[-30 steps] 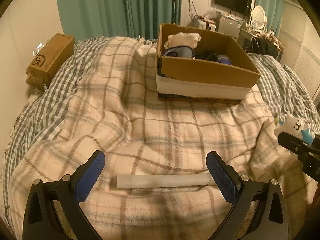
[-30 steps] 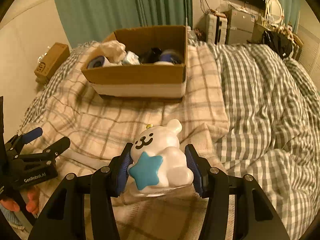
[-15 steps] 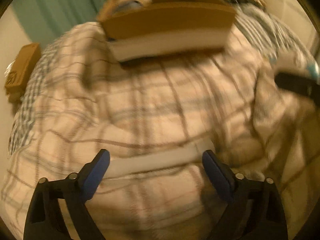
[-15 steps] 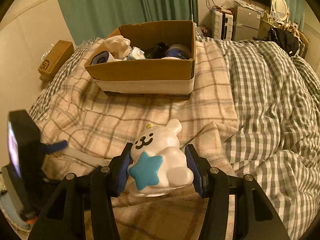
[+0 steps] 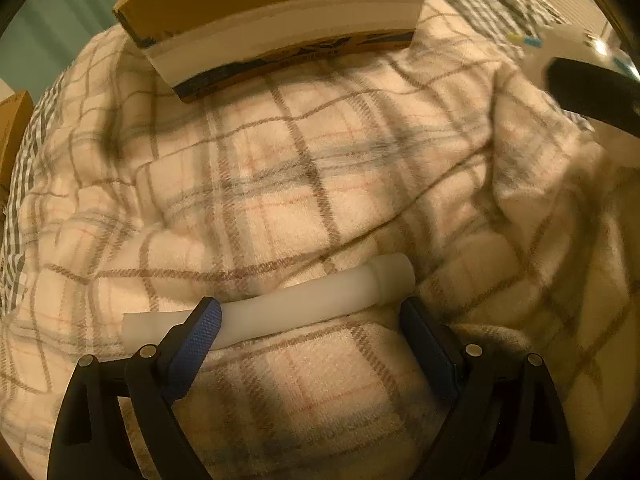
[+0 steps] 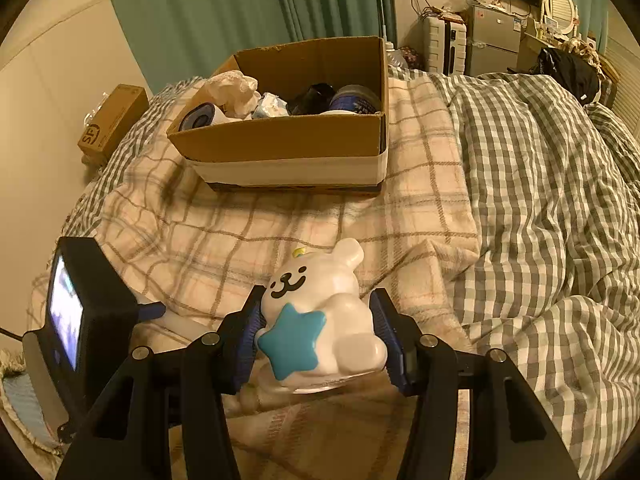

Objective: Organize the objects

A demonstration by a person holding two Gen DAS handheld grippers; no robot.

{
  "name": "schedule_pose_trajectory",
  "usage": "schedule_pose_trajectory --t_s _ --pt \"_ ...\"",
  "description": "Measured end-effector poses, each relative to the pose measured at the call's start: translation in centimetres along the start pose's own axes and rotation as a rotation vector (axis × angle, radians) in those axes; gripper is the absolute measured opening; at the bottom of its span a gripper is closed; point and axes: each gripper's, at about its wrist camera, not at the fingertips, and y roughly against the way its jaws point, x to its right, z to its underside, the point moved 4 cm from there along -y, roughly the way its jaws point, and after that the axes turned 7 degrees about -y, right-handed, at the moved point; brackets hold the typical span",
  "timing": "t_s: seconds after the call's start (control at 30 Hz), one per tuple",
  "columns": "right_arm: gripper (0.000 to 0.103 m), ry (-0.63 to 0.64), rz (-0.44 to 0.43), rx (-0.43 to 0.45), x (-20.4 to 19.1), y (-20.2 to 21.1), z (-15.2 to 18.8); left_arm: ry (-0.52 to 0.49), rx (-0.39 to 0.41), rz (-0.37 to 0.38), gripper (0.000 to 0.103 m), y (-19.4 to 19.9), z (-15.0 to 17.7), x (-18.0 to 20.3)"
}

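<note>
A white tube (image 5: 304, 304) lies across the plaid blanket (image 5: 320, 184), just ahead of my open left gripper (image 5: 310, 334); its left blue pad overlaps the tube's left part. My right gripper (image 6: 318, 334) is shut on a white bunny toy with a blue star (image 6: 320, 324), held just above the blanket. The open cardboard box (image 6: 288, 148) with several items inside stands farther up the bed; its front wall also shows in the left wrist view (image 5: 276, 12). The left gripper's body (image 6: 88, 320) shows at the left of the right wrist view.
A grey checked duvet (image 6: 540, 200) covers the right of the bed. A small shipping carton (image 6: 112, 124) sits at the bed's far left by the wall. Green curtains (image 6: 240, 8) and furniture (image 6: 488, 40) stand behind. The right gripper's finger (image 5: 592, 92) shows at the right.
My left gripper has tilted down and moved forward onto the white tube. The right gripper has kept hold of the bunny toy, almost still.
</note>
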Motion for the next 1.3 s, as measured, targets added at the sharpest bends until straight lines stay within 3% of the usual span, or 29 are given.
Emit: schedule_pose_trajectory --t_s 0.13,0.17,0.27,0.4,0.87,1.1,1.3 --pt "0.052 -0.003 0.003 -0.006 0.0 -0.1 0.1 -0.021 0.003 -0.012 0.081 -0.6 -0.7 0.0" --pt "0.052 -0.004 0.005 -0.005 0.0 -0.1 0.1 -0.027 0.006 -0.011 0.074 -0.5 -0.7 0.1" --pt "0.052 -0.008 0.011 0.006 0.1 0.2 0.0 -0.028 0.027 -0.029 0.03 0.5 -0.4 0.1" --pt "0.052 -0.003 0.021 0.022 -0.1 0.7 -0.2 0.055 0.078 0.03 0.018 2.5 -0.1 -1.4" --pt "0.052 0.042 0.044 0.116 -1.6 3.8 -1.3 0.16 0.277 0.058 0.016 11.0 -1.4 -5.6" --pt "0.052 0.051 0.046 0.143 -2.2 5.2 -1.4 0.188 0.316 0.071 0.016 13.0 -1.2 -5.8" --pt "0.052 0.05 0.047 0.152 -2.3 5.6 -1.4 0.211 0.324 0.058 0.004 13.6 0.0 -6.7"
